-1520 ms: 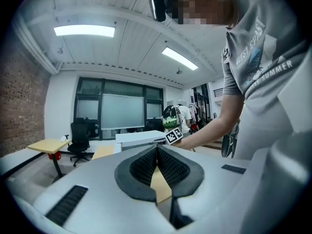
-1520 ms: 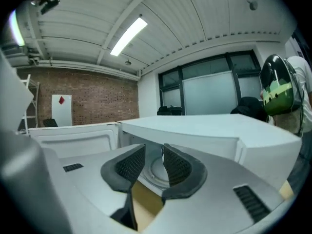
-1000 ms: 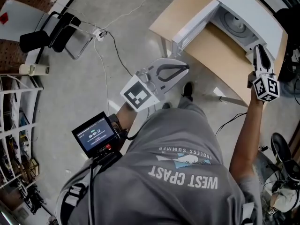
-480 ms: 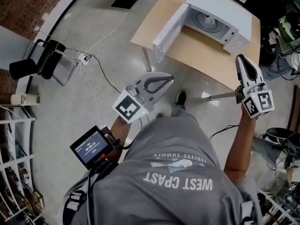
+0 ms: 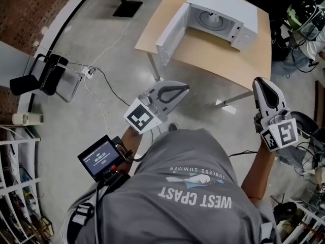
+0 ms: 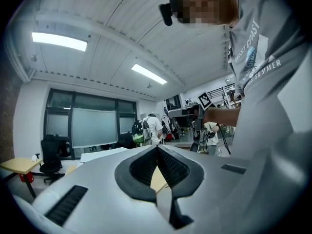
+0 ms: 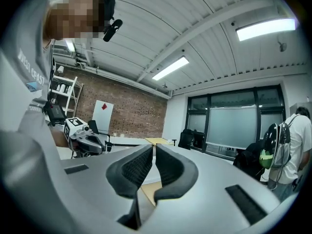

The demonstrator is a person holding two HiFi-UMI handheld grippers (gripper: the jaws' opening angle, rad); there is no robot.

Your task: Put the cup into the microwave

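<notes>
The white microwave [image 5: 218,17] stands on the wooden table [image 5: 223,55] with its door [image 5: 170,32] swung open to the left. I cannot make out a cup in any view; the cavity is too small in the picture to read. My left gripper [image 5: 187,89] hangs over the floor short of the table, shut and empty, with its pads [image 6: 168,167] meeting at the tips. My right gripper [image 5: 261,81] is off the table's near right corner. Its jaws have just been closing and leave only a thin slit between the pads [image 7: 168,167], with nothing in it.
A black chair [image 5: 40,75] and a cable with a power strip [image 5: 89,71] lie on the floor at left, with wire shelves [image 5: 15,187] beyond. A screen device [image 5: 101,156] rides on the person's left forearm. Bags and clutter [image 5: 304,14] sit right of the table.
The right gripper has drawn back from the table edge toward the person and risen. The microwave and table now sit farther off in the head view. The left gripper shifted a little.
</notes>
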